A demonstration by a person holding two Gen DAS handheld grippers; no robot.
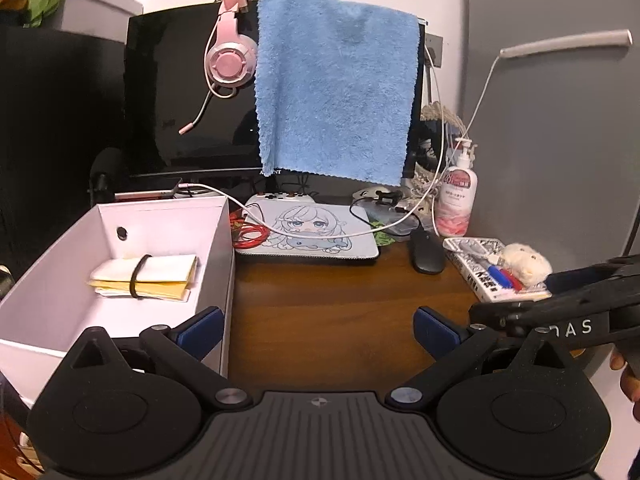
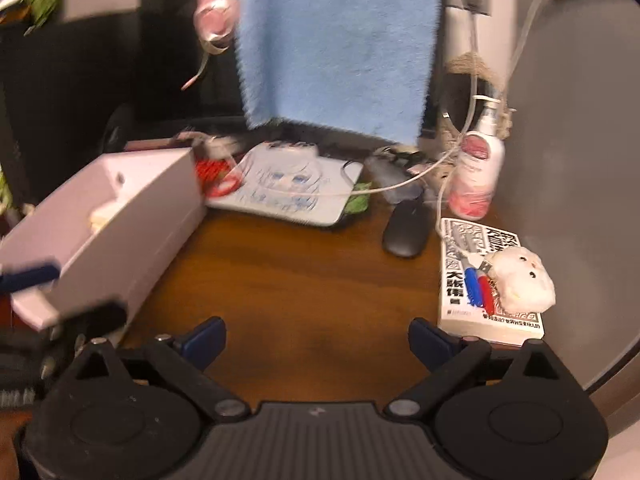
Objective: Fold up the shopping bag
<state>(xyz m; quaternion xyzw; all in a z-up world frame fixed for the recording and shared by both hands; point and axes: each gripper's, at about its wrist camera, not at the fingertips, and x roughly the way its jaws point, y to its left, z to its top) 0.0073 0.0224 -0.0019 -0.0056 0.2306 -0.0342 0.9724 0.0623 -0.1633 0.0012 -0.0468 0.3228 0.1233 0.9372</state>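
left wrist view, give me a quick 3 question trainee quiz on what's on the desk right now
1. True or false: the folded yellow bundle lies inside the white box.
2. What hangs over the monitor: A) a blue towel, B) a red jacket, C) a green scarf?
3. Fill in: both the left gripper and the right gripper are ____ and hold nothing.

Key: 1 true; 2 A; 3 open.

Each black gripper [image 1: 318,330] has ribbed housing, round hubs, silver screws and blue-padded fingers [image 1: 200,330]
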